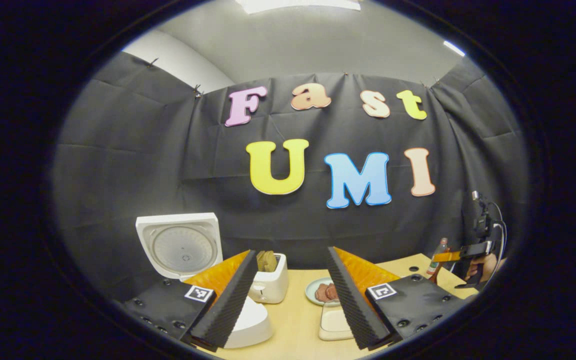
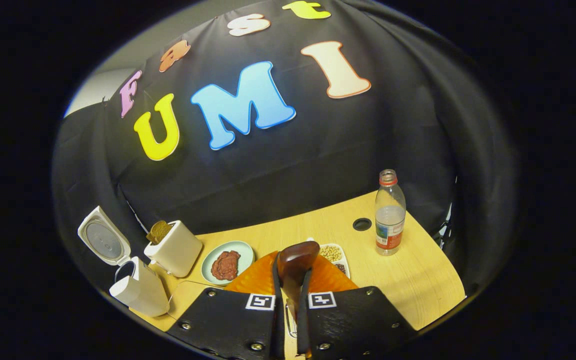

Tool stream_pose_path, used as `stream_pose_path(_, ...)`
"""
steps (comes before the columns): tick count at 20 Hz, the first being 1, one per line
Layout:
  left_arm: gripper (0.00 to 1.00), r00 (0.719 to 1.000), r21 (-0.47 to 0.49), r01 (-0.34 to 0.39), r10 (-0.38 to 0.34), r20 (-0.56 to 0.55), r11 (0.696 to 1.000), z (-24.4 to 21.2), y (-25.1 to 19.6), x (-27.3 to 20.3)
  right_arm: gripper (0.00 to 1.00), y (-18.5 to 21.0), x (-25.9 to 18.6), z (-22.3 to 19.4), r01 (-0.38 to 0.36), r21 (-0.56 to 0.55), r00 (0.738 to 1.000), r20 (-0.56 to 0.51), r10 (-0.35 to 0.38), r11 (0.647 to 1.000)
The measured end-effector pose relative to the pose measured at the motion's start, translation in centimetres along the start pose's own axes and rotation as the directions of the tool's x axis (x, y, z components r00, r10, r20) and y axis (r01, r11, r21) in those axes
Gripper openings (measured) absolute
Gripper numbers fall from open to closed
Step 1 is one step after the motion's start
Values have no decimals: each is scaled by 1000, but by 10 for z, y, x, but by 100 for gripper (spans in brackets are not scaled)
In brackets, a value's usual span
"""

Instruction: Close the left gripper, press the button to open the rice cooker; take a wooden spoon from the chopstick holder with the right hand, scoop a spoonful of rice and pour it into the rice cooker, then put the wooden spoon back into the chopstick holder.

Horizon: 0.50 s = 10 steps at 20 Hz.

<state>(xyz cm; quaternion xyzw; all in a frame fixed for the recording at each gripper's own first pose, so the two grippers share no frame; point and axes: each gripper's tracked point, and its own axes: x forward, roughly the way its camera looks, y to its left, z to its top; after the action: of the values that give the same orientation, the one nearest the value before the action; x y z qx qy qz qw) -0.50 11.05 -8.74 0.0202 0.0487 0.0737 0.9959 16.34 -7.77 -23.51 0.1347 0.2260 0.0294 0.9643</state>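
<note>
The rice cooker (image 1: 248,320) is white and stands open at the table's left end, its lid (image 1: 180,245) tipped up and back so the round grey inner plate faces forward. In the right gripper view the same cooker (image 2: 138,292) sits just left of a white toaster. The wooden spoon (image 2: 295,265) (dark brown, glossy) stands upright with its rounded bowl topmost, its handle running down out of sight.

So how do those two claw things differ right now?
The left gripper stands wide open, holding nothing. The right gripper is shut on the wooden spoon, whose bowl sticks up between its fingers. The left gripper looks level across the table toward the open rice cooker; the right gripper looks down over the table from higher up. Both carry small square markers.
</note>
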Motion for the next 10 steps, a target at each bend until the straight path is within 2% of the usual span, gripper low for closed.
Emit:
stream_pose_path(2,93,1000,1,23,-23,6,1000,-1,-3,-2,10,14,-18,16,-6,-24,999,42,7,1000)
stream_pose_path(3,96,999,4,33,-33,9,999,-1,-3,-2,10,26,-27,20,-18,-34,998,58,20,999)
stream_pose_path(5,93,999,-1,49,-49,4,999,-4,0,-1,10,47,-39,28,-32,-50,996,87,36,998)
stream_pose_path(10,93,998,-16,64,-64,-1,998,-9,16,-3,10,112,-49,29,-91,-82,987,126,101,992)
